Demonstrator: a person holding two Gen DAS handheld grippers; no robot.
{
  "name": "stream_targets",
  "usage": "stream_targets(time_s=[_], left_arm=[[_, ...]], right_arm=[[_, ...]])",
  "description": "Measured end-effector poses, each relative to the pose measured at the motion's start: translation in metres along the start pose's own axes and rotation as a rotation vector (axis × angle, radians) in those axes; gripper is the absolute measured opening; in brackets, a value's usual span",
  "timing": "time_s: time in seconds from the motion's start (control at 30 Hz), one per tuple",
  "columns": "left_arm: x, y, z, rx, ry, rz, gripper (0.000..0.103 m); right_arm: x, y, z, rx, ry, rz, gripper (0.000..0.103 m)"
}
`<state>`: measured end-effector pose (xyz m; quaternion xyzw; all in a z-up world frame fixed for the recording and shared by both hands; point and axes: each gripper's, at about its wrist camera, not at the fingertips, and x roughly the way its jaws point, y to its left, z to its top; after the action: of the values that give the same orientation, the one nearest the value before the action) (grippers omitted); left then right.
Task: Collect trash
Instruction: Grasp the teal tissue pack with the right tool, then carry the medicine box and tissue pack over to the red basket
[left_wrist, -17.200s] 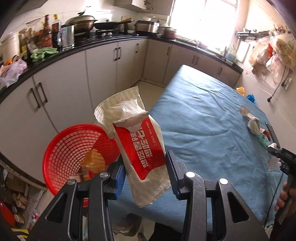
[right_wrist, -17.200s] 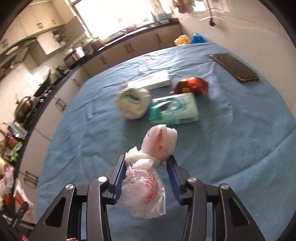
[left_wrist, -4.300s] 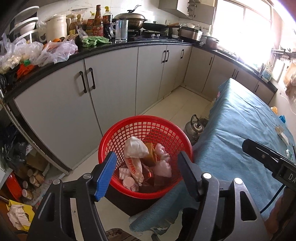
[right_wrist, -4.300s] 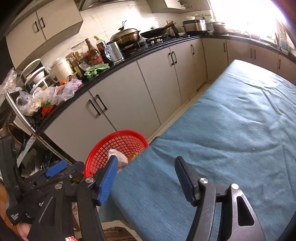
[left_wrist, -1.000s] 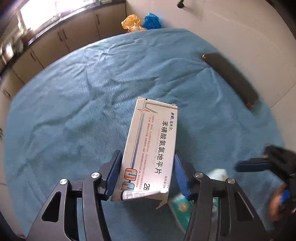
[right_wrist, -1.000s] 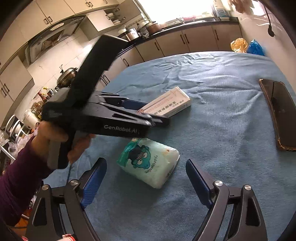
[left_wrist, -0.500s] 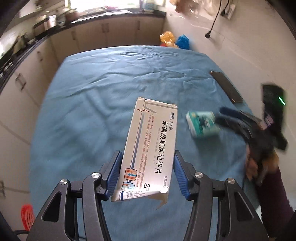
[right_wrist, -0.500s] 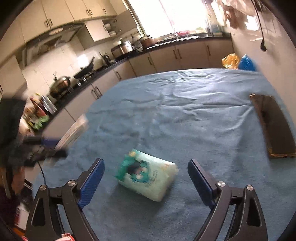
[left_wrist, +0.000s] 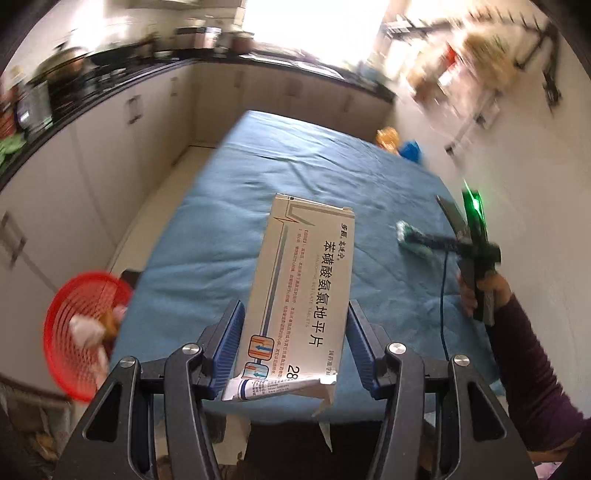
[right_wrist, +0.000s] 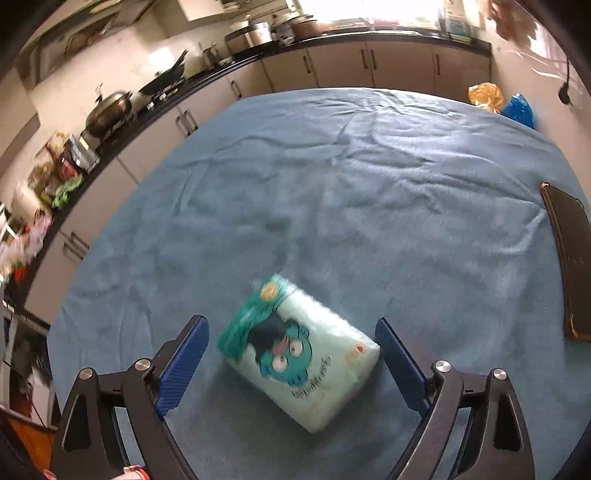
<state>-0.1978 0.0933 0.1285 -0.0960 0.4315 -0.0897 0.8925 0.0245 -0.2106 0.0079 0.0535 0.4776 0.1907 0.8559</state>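
- Left tongs (left_wrist: 293, 347) — clenched on a white medicine box (left_wrist: 303, 291), which is held upright above the near edge of the desk (left_wrist: 236, 206); a torn flap hangs from the box's lower end.
- Red basket (left_wrist: 79, 325) — stands on the floor to the left of the desk, well apart from the box; it already holds a few pieces of trash, so part of the collecting appears done.
- Right tongs (right_wrist: 291, 363) — released, jaws spread wide on either side of a green-and-white tissue pack (right_wrist: 299, 350) that lies flat on the blue cloth; the pads do not touch it.
- Remaining on the desk — the tissue pack, a dark phone (right_wrist: 569, 266) near the right edge, and an orange bag (right_wrist: 484, 96) and a blue bag (right_wrist: 519, 107) at the far corner; whether the phone or the bags count as trash cannot be told.
- Judged progress — well advanced: the box has yet to reach the basket, and the tissue pack has yet to be gripped and carried over.
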Motion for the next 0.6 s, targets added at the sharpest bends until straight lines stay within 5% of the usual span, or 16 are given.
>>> stream_targets(time_s=[0.2, 0.3, 0.47, 0.6], left_arm=[[-0.012, 0.036, -0.027, -0.083, -0.062, 0.017, 0.054], [-0.004, 0.044, -0.033, -0.096, -0.066, 0.032, 0.054], [0.006, 0.054, -0.04, -0.089, -0.062, 0.041, 0.054], [0.01, 0.06, -0.045, -0.093, -0.076, 0.059, 0.054]], right_arm=[[0.009, 0.031, -0.017, -0.11, -0.013, -0.179, 0.082], [0.01, 0.043, -0.019, -0.119, -0.023, -0.24, 0.066], [0.007, 0.054, -0.023, -0.1, -0.034, -0.275, 0.045], [-0.003, 0.064, -0.03, -0.065, -0.054, -0.261, 0.04]])
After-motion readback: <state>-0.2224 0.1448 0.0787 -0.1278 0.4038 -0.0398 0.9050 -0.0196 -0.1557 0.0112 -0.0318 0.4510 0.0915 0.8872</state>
